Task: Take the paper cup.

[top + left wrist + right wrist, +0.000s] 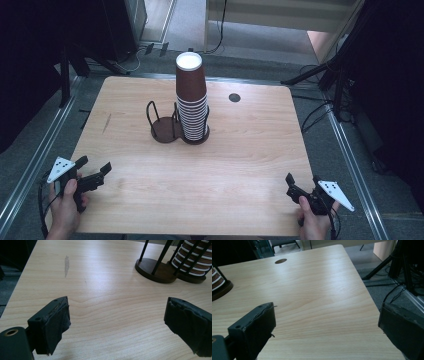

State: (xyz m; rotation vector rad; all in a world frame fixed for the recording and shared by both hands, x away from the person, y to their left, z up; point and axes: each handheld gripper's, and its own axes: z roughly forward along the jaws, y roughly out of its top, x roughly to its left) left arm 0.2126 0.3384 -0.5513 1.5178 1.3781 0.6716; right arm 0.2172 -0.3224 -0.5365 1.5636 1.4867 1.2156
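Observation:
A tall stack of brown paper cups (192,97) stands upside down in the right ring of a dark two-ring holder (172,129) at the table's middle; its left ring is empty. From the left gripper view the holder's base (155,271) and the lower cups (193,258) sit far ahead at the upper right. My left gripper (93,164) rests at the near-left corner of the table, jaws wide apart with bare wood between them (116,322). Over the near-right corner my right gripper (303,180) is open too, nothing between its pads (327,327).
The light wooden table (240,150) has a round cable hole (234,97) at the back right and a grey scuff (66,263) at the left. Stand legs and cables (397,272) lie on the floor past the right edge. Metal rails run along both sides.

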